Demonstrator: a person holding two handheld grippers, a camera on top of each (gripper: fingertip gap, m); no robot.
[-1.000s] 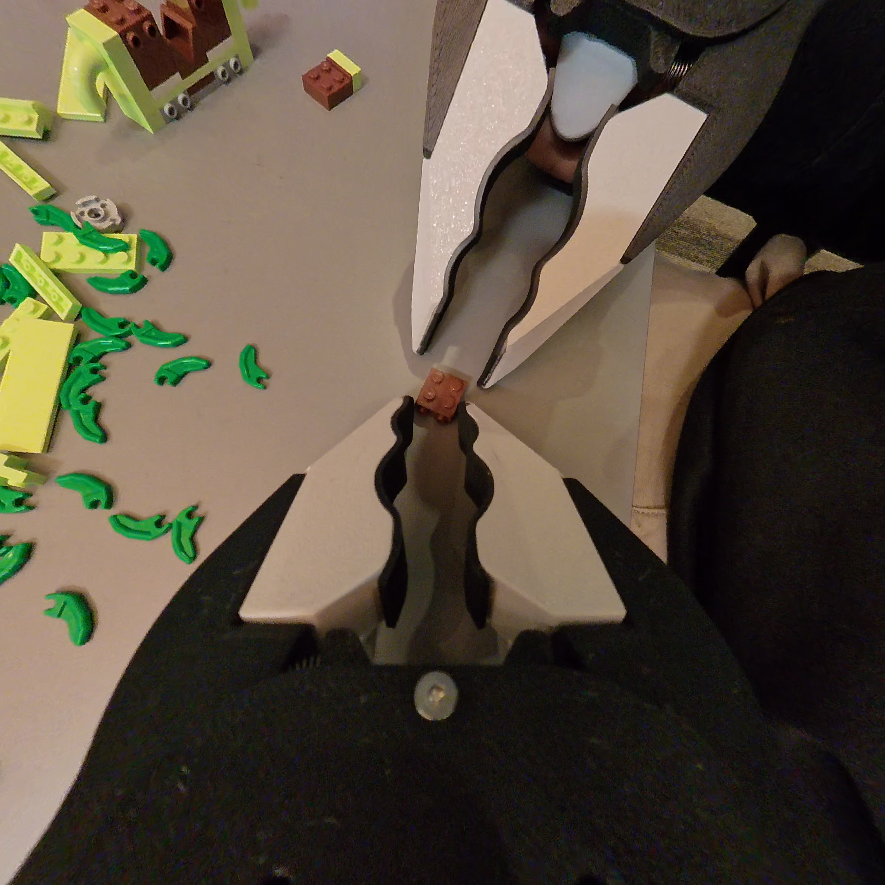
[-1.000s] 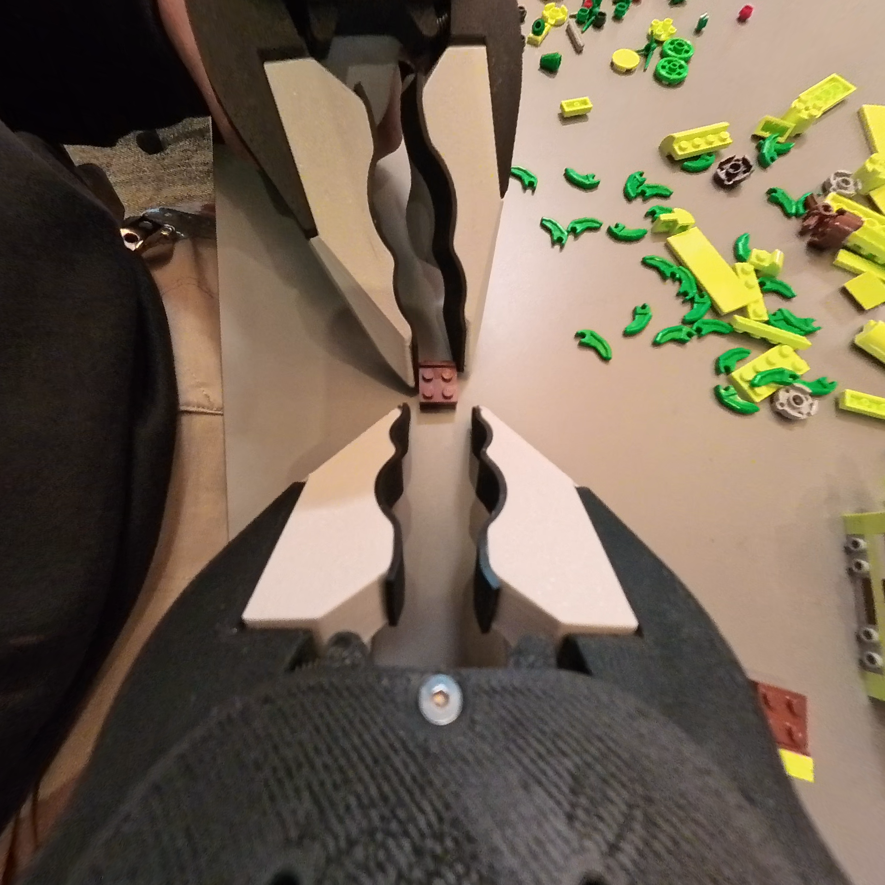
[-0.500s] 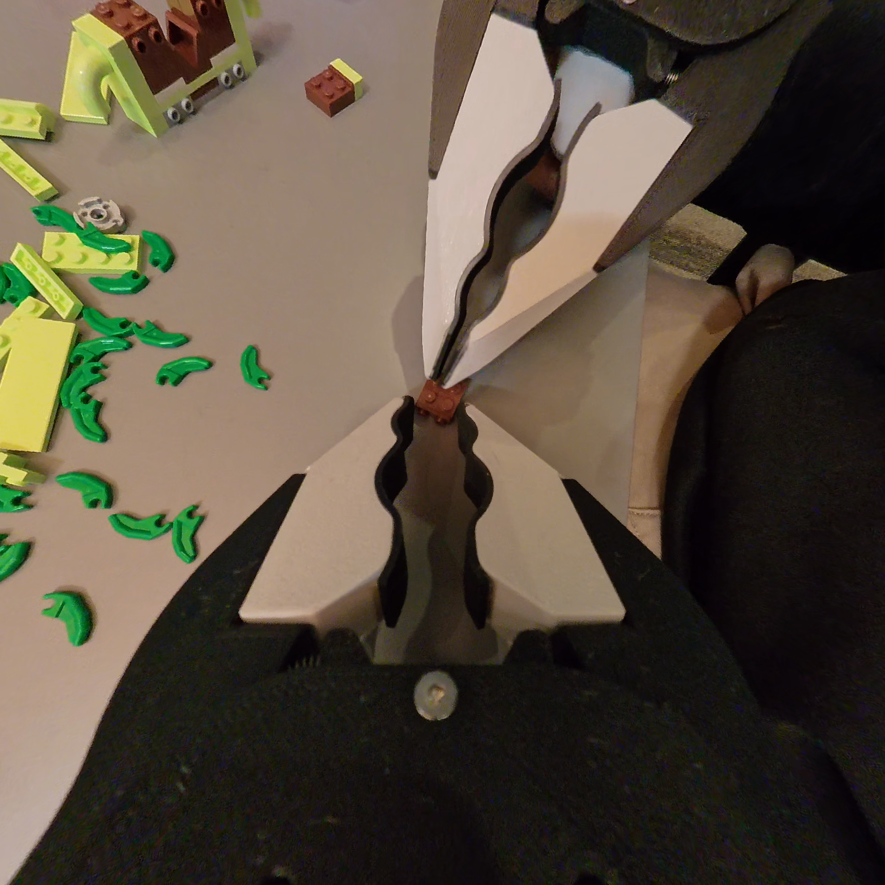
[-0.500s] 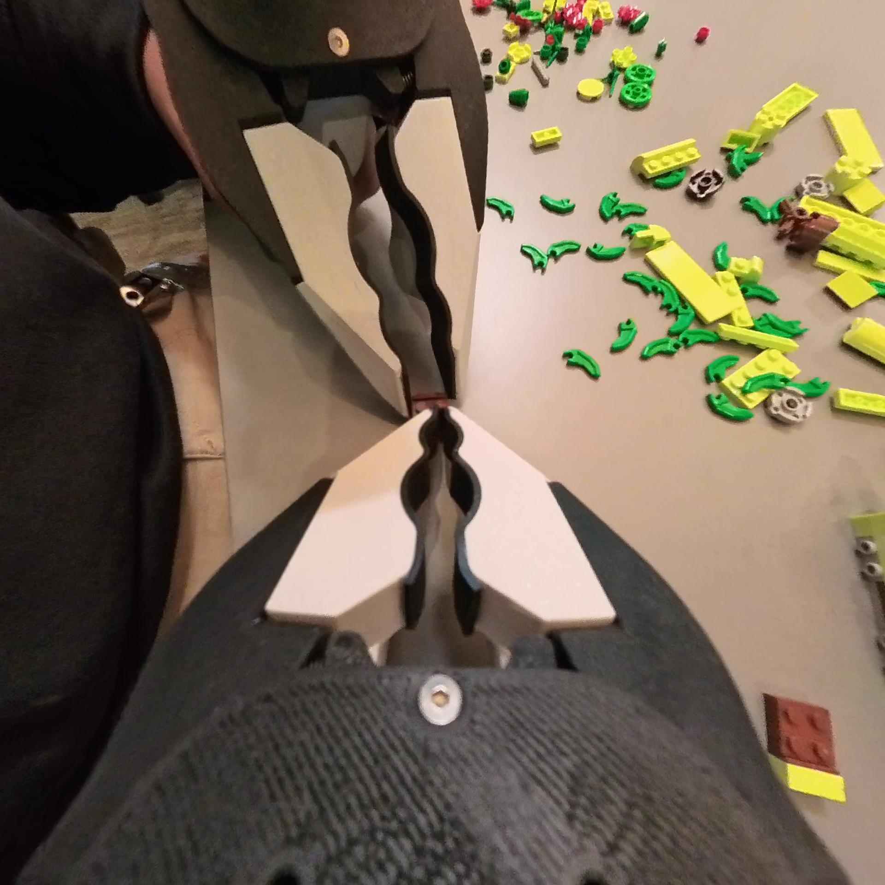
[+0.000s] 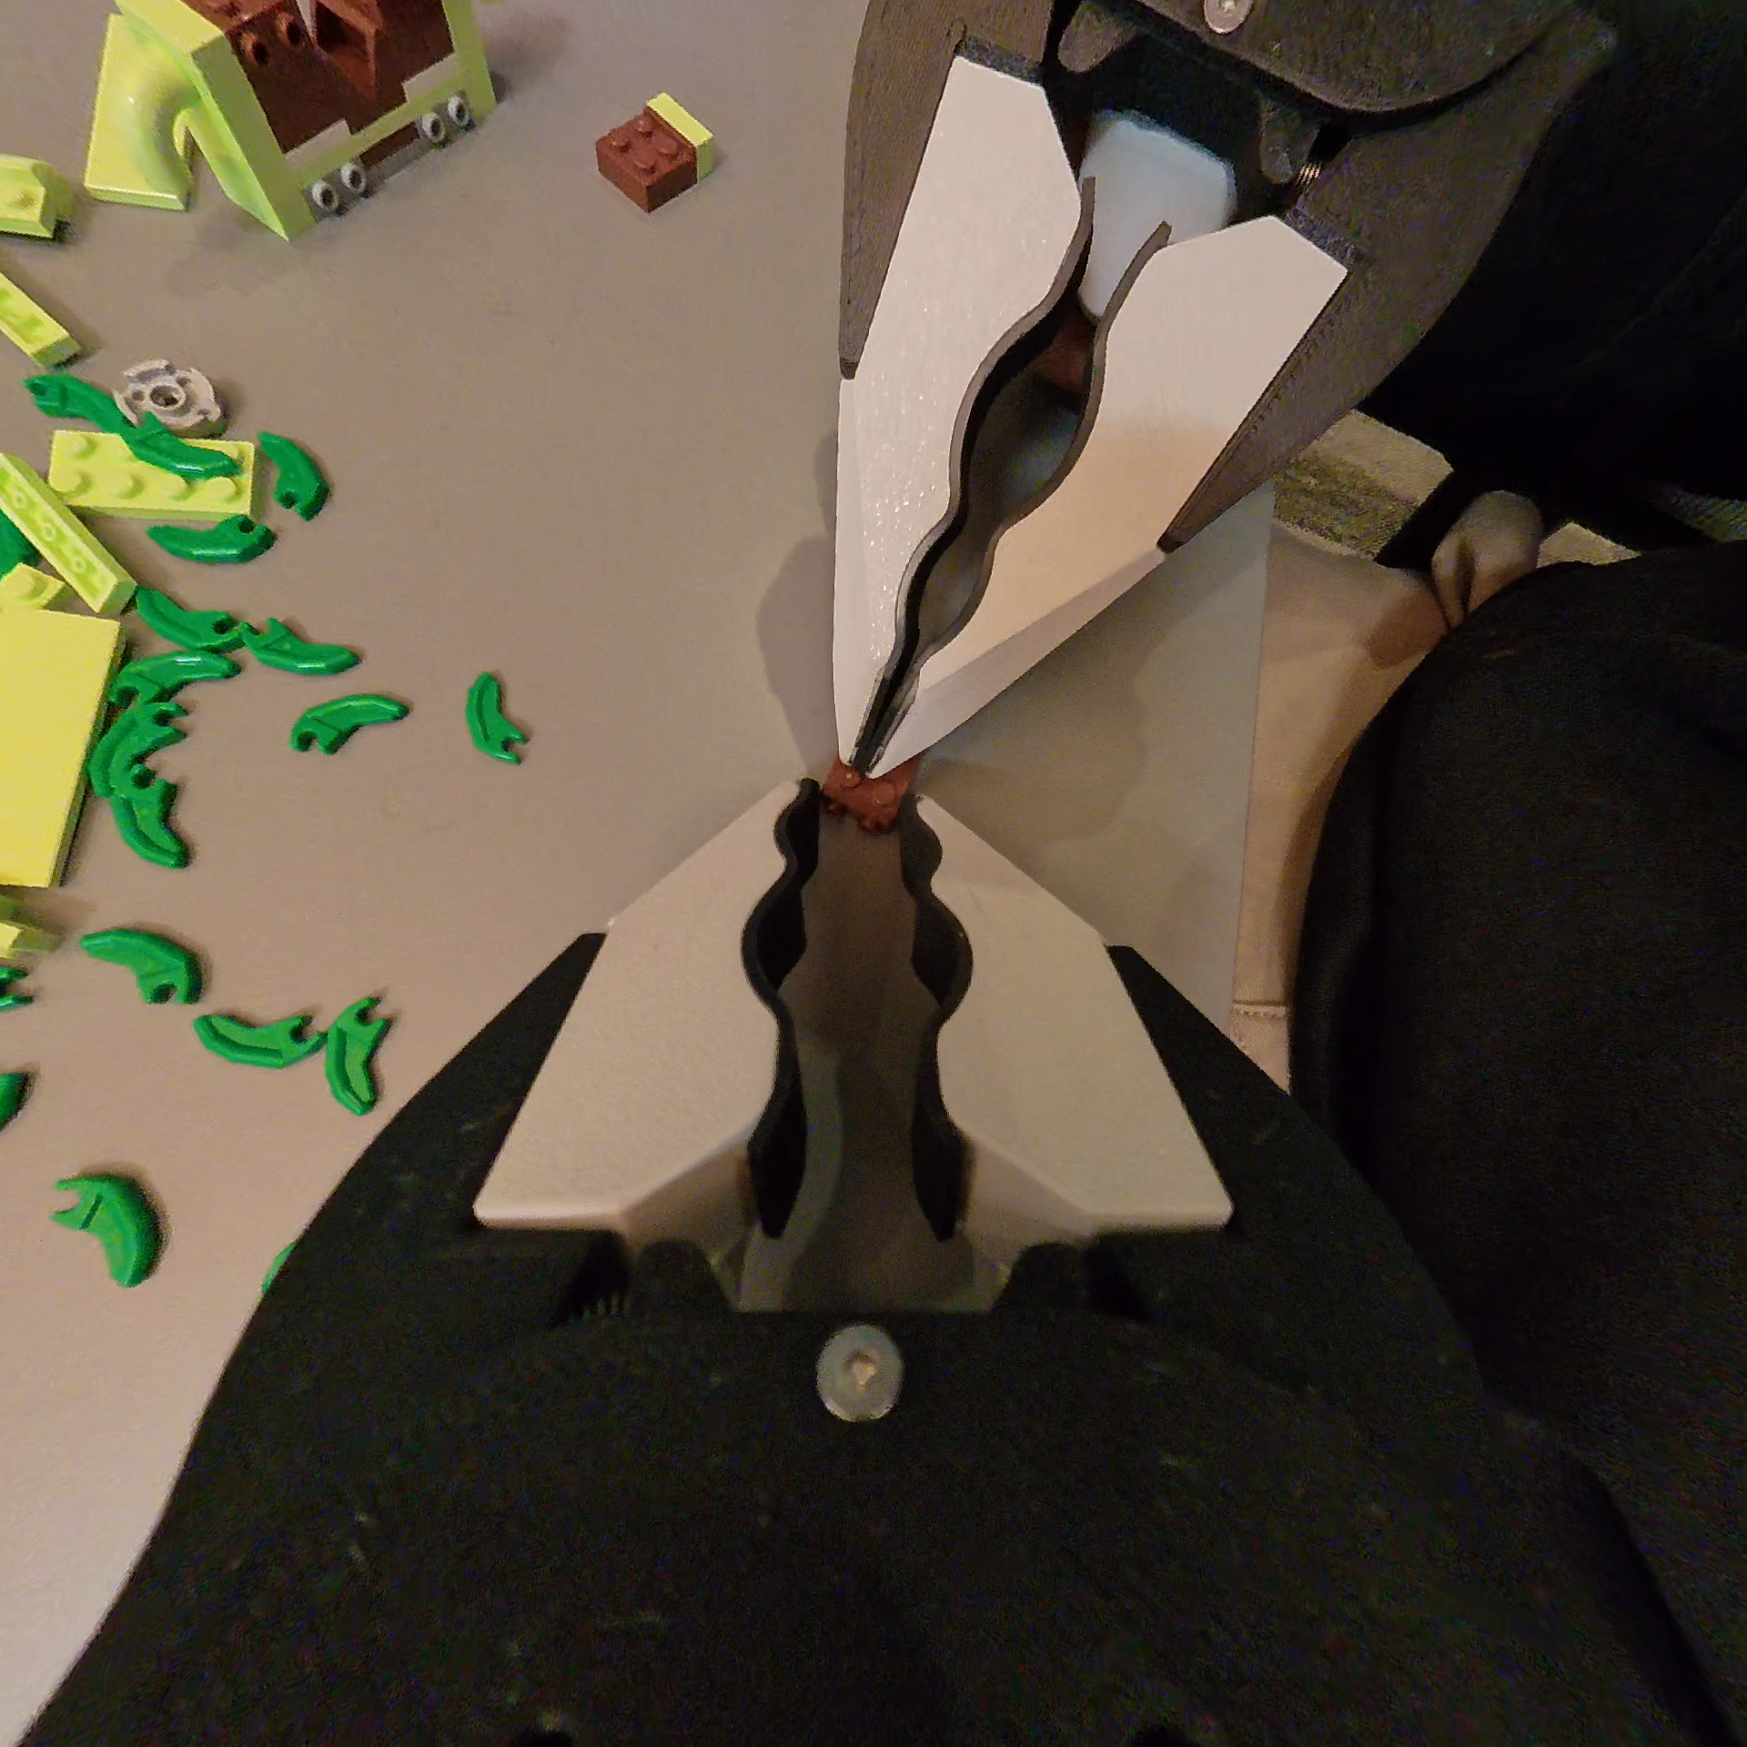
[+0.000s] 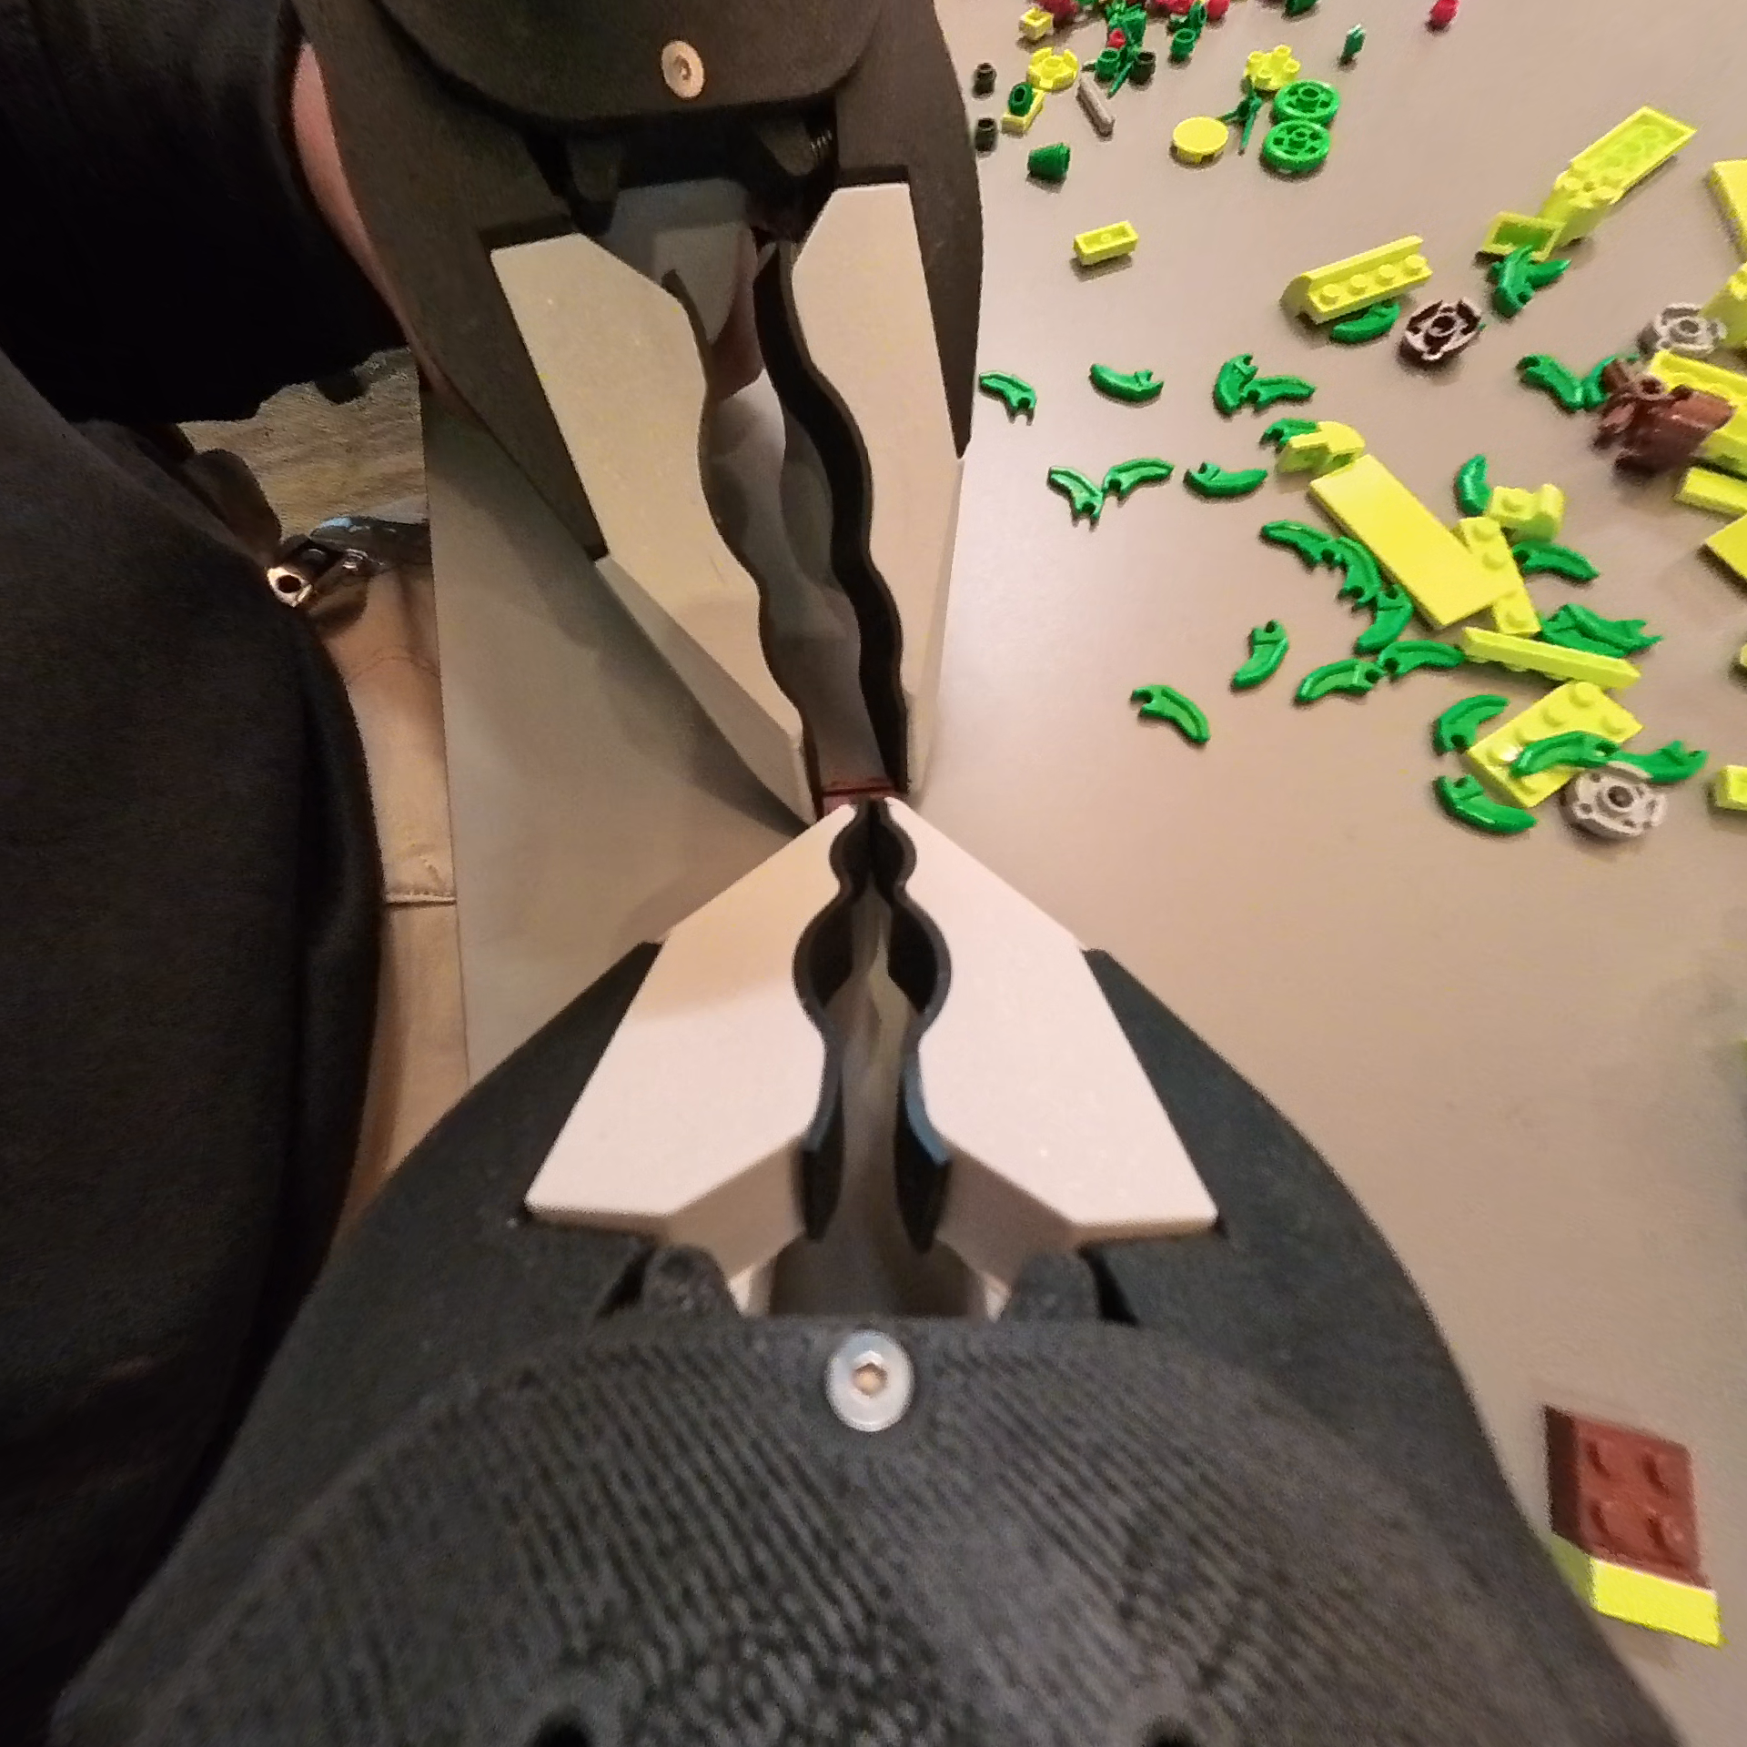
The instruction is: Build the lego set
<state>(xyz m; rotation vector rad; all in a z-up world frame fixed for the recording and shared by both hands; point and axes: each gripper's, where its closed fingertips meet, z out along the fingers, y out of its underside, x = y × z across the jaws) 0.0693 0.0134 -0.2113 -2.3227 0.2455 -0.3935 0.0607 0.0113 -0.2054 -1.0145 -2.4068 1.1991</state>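
My left gripper (image 5: 856, 813) is shut on a small brown plate (image 5: 865, 802), held by its sides at the fingertips above the grey table (image 5: 586, 473). My right gripper (image 5: 874, 752) comes in from the far side. Its jaws are shut and its tips touch the plate's far edge. In the right wrist view my right gripper (image 6: 870, 815) shows closed tip to tip. The left gripper (image 6: 856, 770) faces it, with the plate (image 6: 856, 786) only a thin dark red sliver between them.
A lime and brown partial build (image 5: 284, 104) stands at the far left. A brown and lime brick (image 5: 652, 161) lies near it. Green leaf pieces (image 5: 350, 718) and lime plates (image 5: 47, 737) are scattered left. The table edge (image 5: 1267, 756) and a person's dark clothing are to the right. Left and right tips are no more than a few centimetres apart.
My right gripper was open a second ago; it has closed and moved in until its tips meet the brown plate. My left gripper has kept hold of the plate, nearly still.
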